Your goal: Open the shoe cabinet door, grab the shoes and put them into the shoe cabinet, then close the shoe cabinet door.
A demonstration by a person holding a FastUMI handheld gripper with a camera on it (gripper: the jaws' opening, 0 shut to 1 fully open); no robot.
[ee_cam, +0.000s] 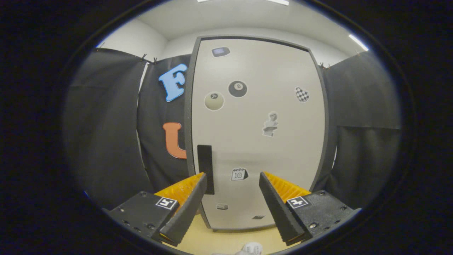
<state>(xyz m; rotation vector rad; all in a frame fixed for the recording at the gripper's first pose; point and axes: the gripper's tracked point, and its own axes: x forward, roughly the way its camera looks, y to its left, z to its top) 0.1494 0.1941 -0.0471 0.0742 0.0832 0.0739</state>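
The shoe cabinet [258, 134] stands straight ahead, tall and pale with a dark grey frame, its door shut and dotted with stickers. A black vertical handle [205, 168] sits near the door's left edge, low down. My gripper [231, 179] is open, fingers spread wide, a short way in front of the door; the left fingertip [202, 176] lies just beside the handle without gripping it. A bit of a white shoe [252, 248] peeks up on the floor below and between the fingers.
Black cloth walls [106, 141] hang to the left and right of the cabinet. A light wooden floor [219, 241] runs from the cabinet's foot towards me. White room walls and ceiling lights show above.
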